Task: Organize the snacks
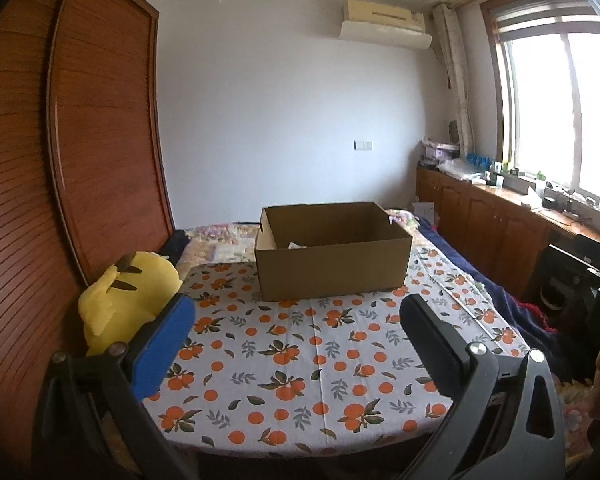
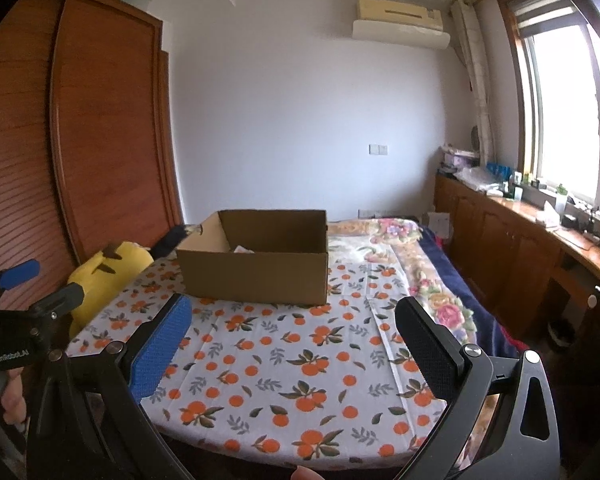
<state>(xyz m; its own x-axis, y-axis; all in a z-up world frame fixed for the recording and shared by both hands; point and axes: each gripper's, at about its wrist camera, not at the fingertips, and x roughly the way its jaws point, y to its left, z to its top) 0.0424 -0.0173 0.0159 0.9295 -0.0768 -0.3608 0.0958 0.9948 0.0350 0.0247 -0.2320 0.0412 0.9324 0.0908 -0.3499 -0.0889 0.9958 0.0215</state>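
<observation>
An open brown cardboard box [image 1: 332,268] stands on the orange-print cloth [image 1: 300,360] covering the bed; it also shows in the right wrist view [image 2: 256,276]. A pale item [image 1: 298,245] peeks over the rim inside it, and shows in the right wrist view [image 2: 244,249] too. My left gripper [image 1: 296,316] is open and empty, held above the cloth in front of the box. My right gripper [image 2: 292,316] is open and empty, also in front of the box. The left gripper [image 2: 18,284] appears at the left edge of the right wrist view.
A yellow plush toy [image 1: 128,300] lies at the bed's left edge beside a wooden wardrobe [image 1: 100,140]. A floral quilt [image 2: 420,280] lies right of the cloth. A low wooden cabinet [image 1: 500,232] with clutter runs under the window on the right.
</observation>
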